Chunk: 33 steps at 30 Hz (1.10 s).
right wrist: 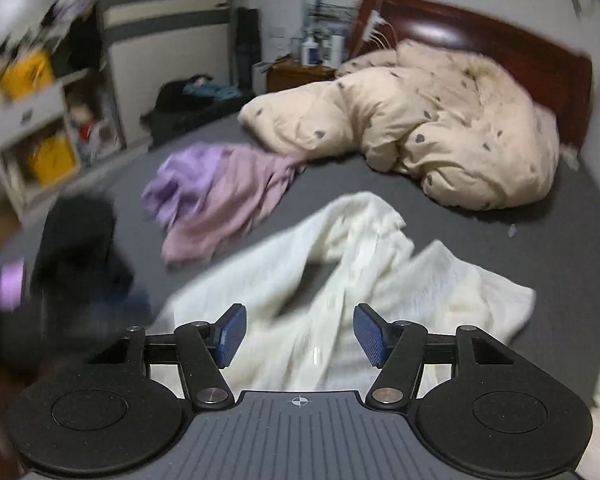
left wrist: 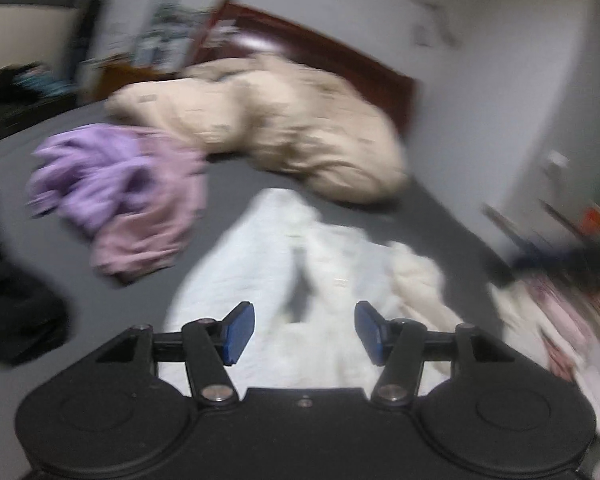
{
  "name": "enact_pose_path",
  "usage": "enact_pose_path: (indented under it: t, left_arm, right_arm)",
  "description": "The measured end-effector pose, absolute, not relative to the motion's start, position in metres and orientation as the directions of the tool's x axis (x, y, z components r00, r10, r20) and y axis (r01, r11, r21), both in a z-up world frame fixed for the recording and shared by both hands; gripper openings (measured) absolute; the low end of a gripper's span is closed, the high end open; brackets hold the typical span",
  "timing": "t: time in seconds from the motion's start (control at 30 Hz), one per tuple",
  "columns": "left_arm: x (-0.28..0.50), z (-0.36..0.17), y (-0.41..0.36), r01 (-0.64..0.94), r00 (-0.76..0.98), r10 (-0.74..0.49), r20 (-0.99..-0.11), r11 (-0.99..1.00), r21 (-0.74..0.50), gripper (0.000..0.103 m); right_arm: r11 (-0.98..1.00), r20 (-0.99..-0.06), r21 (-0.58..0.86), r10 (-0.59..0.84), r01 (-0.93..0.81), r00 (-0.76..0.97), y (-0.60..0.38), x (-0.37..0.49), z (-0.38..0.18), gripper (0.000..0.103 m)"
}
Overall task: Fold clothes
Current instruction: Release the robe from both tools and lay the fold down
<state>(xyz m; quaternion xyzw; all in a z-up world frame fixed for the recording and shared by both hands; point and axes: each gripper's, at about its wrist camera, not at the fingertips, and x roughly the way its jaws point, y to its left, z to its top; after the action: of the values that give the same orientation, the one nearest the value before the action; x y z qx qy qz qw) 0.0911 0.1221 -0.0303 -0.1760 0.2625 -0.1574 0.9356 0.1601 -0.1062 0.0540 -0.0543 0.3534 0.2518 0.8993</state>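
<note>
Gaping wide and holding nothing, the left gripper (left wrist: 304,334) and right gripper (right wrist: 298,334) both hang over a crumpled white garment (right wrist: 340,276) on the grey bed sheet (right wrist: 500,236). Beyond the garment lie a purple-pink clothes heap (right wrist: 216,200) and a beige spotted duvet (right wrist: 440,128) against the dark wooden headboard (right wrist: 500,40).

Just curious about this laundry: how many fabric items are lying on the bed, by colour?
White garment: 1
Purple garment: 1
Pink garment: 1
Beige duvet: 1
Dark garment: 1
Total: 5
</note>
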Motion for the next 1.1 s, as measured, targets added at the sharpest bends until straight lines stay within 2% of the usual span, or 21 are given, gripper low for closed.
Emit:
enact_pose_path:
  t: [0.1, 0.17, 0.3, 0.37, 0.77, 0.8, 0.83, 0.93, 1.1]
  left_arm:
    - [0.096, -0.054, 0.115, 0.285, 0.795, -0.467, -0.386, 0.85, -0.443, 0.055]
    - [0.094, -0.068, 0.118, 0.307, 0.783, -0.494, -0.377, 0.835, -0.457, 0.055]
    - [0.098, -0.084, 0.128, 0.326, 0.763, -0.522, -0.381, 0.82, -0.471, 0.057]
    - [0.104, -0.087, 0.132, 0.338, 0.761, -0.535, -0.368, 0.81, -0.479, 0.057]
    - [0.126, -0.103, 0.152, 0.308, 0.723, -0.568, -0.394, 0.775, -0.552, 0.057]
    - [0.126, -0.103, 0.153, 0.308, 0.721, -0.57, -0.394, 0.774, -0.554, 0.058]
    - [0.126, -0.103, 0.153, 0.309, 0.72, -0.571, -0.394, 0.772, -0.556, 0.058]
    - [0.126, -0.103, 0.155, 0.309, 0.715, -0.577, -0.395, 0.768, -0.561, 0.059]
    - [0.127, -0.102, 0.158, 0.306, 0.715, -0.577, -0.395, 0.766, -0.566, 0.059]
  right_arm:
    - [0.889, -0.708, 0.167, 0.41, -0.427, 0.575, -0.095, 0.235, 0.043, 0.06]
    - [0.905, -0.75, 0.146, 0.364, -0.399, 0.552, -0.082, 0.281, 0.025, 0.051]
    - [0.929, -0.807, 0.062, 0.262, -0.365, 0.529, -0.063, 0.353, -0.025, 0.048]
    - [0.942, -0.822, 0.062, 0.235, -0.329, 0.519, -0.062, 0.383, -0.048, 0.042]
    - [0.972, -0.867, 0.07, 0.171, -0.224, 0.469, -0.074, 0.454, -0.107, 0.04]
    - [0.971, -0.866, 0.093, 0.187, -0.22, 0.464, -0.076, 0.455, -0.109, 0.032]
    - [0.969, -0.863, 0.119, 0.208, -0.216, 0.46, -0.079, 0.456, -0.111, 0.02]
    - [0.962, -0.852, 0.174, 0.254, -0.21, 0.457, -0.085, 0.456, -0.109, 0.006]
    - [0.957, -0.825, 0.191, 0.277, -0.218, 0.492, -0.085, 0.451, -0.082, 0.004]
